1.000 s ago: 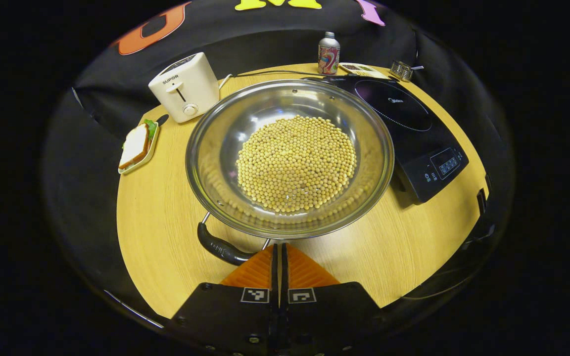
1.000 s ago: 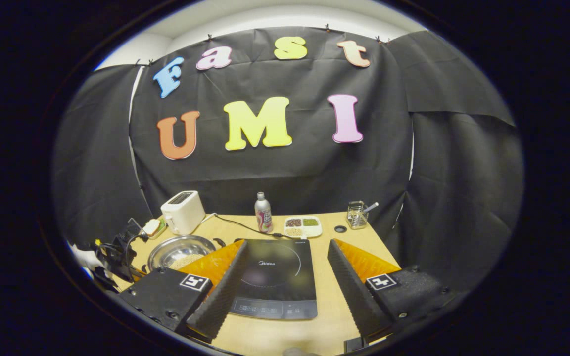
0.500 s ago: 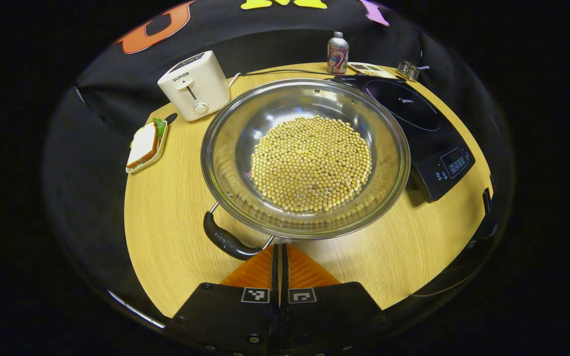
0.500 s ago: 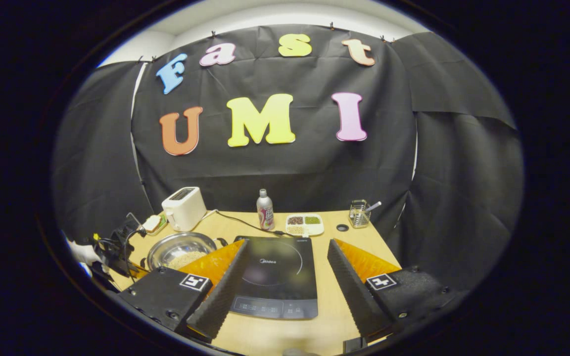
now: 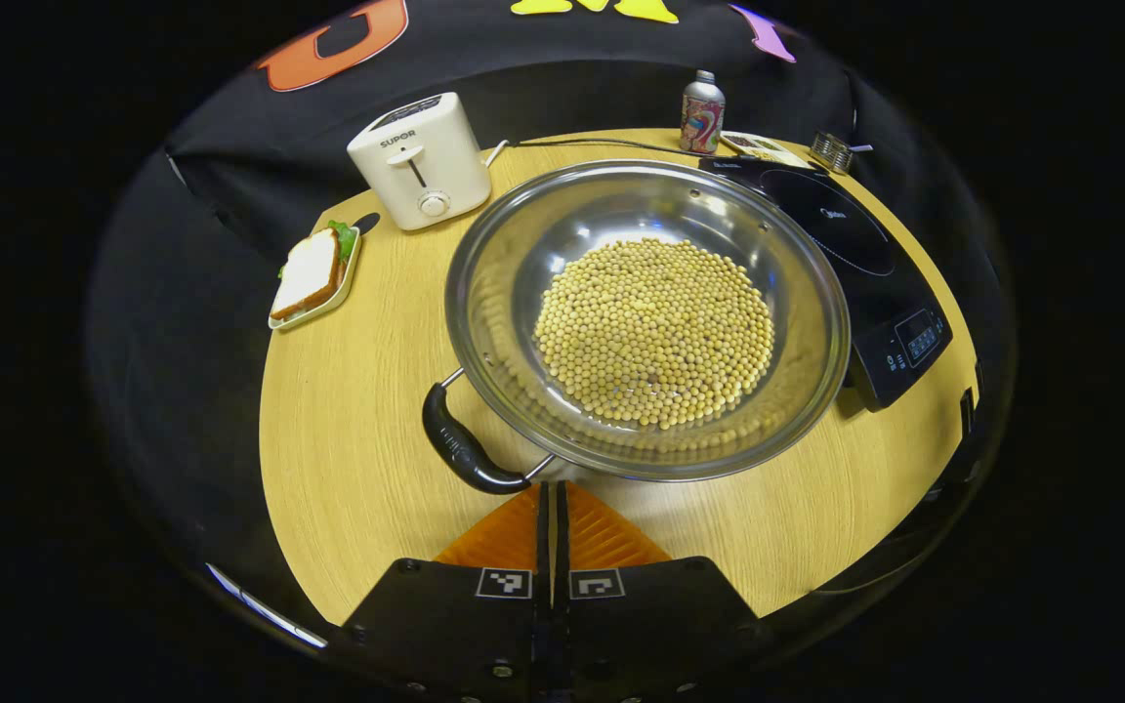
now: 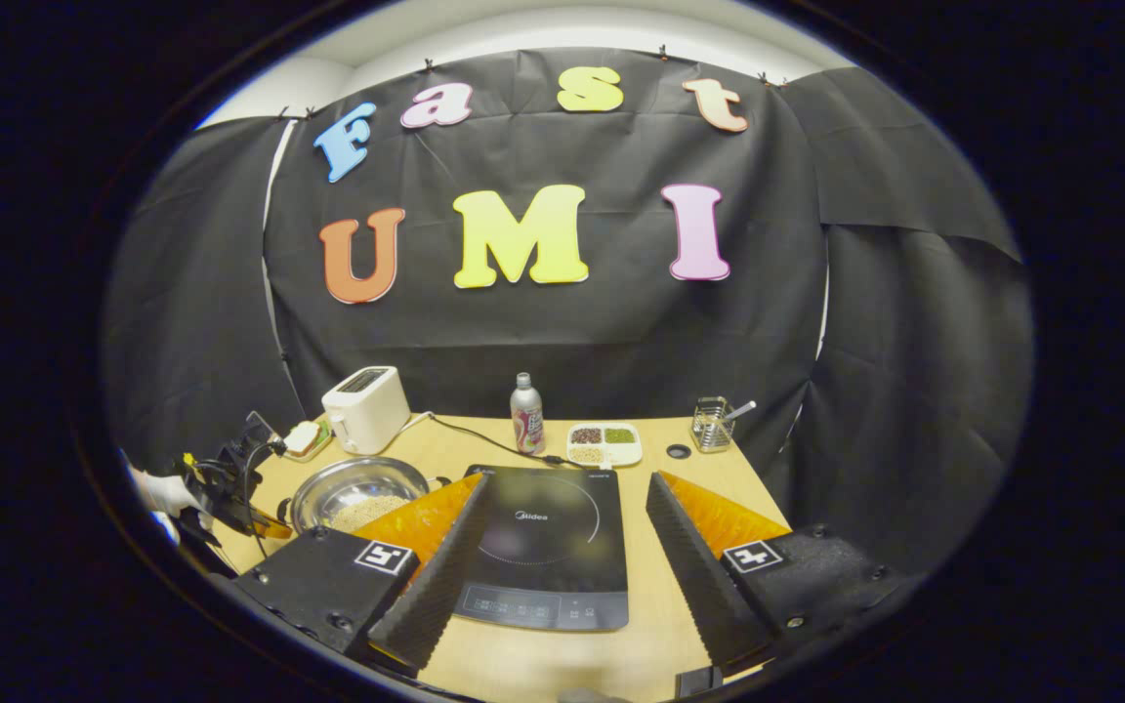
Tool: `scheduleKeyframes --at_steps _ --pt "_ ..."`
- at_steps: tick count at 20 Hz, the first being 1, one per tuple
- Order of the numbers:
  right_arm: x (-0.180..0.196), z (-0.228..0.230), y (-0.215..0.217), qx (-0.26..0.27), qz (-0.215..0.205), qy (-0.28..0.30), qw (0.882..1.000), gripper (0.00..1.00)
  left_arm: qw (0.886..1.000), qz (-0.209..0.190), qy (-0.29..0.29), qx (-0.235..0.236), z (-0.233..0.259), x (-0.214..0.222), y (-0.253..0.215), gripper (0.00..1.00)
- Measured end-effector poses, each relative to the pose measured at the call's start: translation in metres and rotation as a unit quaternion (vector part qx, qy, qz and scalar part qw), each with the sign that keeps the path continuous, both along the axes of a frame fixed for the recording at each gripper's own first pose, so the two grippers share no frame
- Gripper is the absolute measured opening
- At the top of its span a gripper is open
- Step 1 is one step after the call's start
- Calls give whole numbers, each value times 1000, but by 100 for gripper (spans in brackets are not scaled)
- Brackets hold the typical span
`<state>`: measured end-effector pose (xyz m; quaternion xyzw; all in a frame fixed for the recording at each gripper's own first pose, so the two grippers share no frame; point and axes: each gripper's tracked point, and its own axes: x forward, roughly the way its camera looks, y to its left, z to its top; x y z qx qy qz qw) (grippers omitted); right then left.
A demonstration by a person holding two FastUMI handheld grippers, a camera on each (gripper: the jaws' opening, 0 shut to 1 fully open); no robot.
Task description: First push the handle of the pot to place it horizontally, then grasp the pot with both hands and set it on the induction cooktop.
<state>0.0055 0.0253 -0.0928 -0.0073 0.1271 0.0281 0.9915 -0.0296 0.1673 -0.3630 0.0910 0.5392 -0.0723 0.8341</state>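
- Left gripper (image 5: pixel 553 503) clenched empty, tips beside handle (image 5: pixel 460 451); suited to nudging
- Pot (image 5: pixel 647 317) of beans on table (image 5: pixel 348 439), touching cooktop (image 5: pixel 865 264)
- Right gripper (image 6: pixel 562 547) spread wide above cooktop; ready for rim

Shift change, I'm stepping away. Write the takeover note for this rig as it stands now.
Left gripper: jaws shut, empty, tips at the near handle of the pot, pushing it.
Right gripper: jaws wide open, empty, hanging over the induction cooktop.
Pot: full of beans, on the table beside the cooktop, not on it.
Done: handle push under way; that handle sits to the pot's lower left in the left gripper view.
Left: finish levelling the handles, grasp the pot with both grippers, set it on the cooktop.
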Motion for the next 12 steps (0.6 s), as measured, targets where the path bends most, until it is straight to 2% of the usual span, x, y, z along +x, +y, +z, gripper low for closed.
scheduleKeyframes --at_steps 1,2,3,4,8,9,10,11,12 --pt "0 0 1 -1 1 0 1000 97 1000 6 0 2 0 1 6 9" --pt "0 -1 2 -1 2 1 1000 97 1000 14 0 3 -1 2 11 0" --pt "0 -1 3 -1 3 3 1000 100 1000 22 0 -2 -1 2 13 0" --pt "0 -1 4 0 4 3 1000 97 1000 29 0 -11 -1 4 14 0" --pt "0 -1 6 -7 5 4 1000 97 999 39 -3 -18 -2 11 17 0" --pt "0 0 6 -7 5 5 1000 100 999 42 -3 -20 -3 13 18 0" --pt "0 0 7 -8 6 5 1000 97 999 48 -3 -24 -3 15 20 9" --pt "0 0 6 -10 5 4 1000 100 998 54 -3 -29 -3 18 21 0" --pt "0 0 5 -11 4 5 1000 97 998 60 -3 -33 -3 20 23 0"
